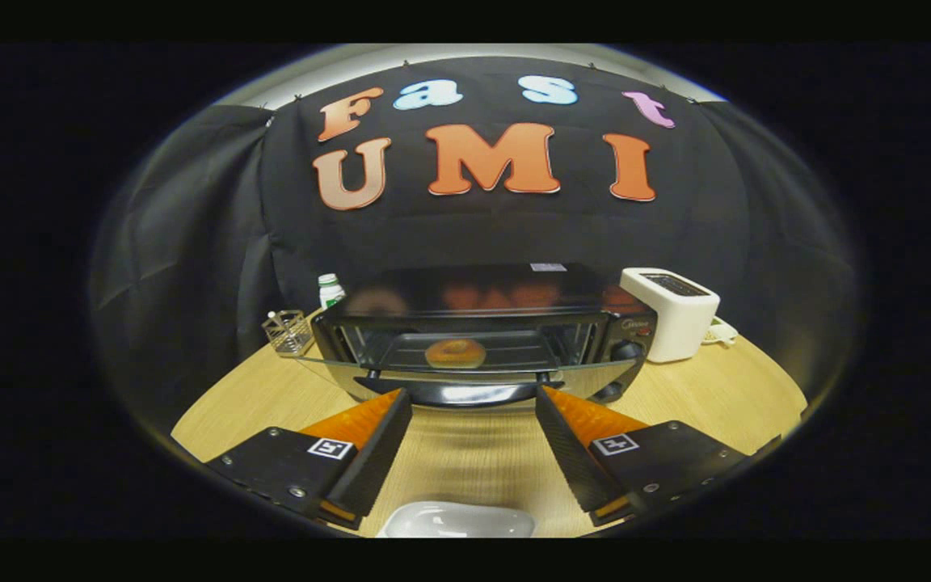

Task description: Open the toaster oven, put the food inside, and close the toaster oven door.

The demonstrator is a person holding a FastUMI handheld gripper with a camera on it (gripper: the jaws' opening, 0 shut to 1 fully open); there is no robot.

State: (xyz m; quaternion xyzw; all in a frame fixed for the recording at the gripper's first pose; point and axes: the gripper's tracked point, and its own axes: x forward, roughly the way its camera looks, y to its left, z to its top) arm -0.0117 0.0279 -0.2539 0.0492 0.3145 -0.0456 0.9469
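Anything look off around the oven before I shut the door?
Nothing stands out. The round brown bun sits on the rack inside the black toaster oven, glass door down, open tongs empty just before it.

Gripper: fingers spread apart with nothing between them, their rear ends cut off at 6 o'clock. White dish, between the fingers at 6 o'clock, shows its far rim alone. Toaster oven: control knobs at 3 o'clock too small to read; a bottle at 10 o'clock stands half hidden behind its corner. Food on the rack is blurred, its kind uncertain.
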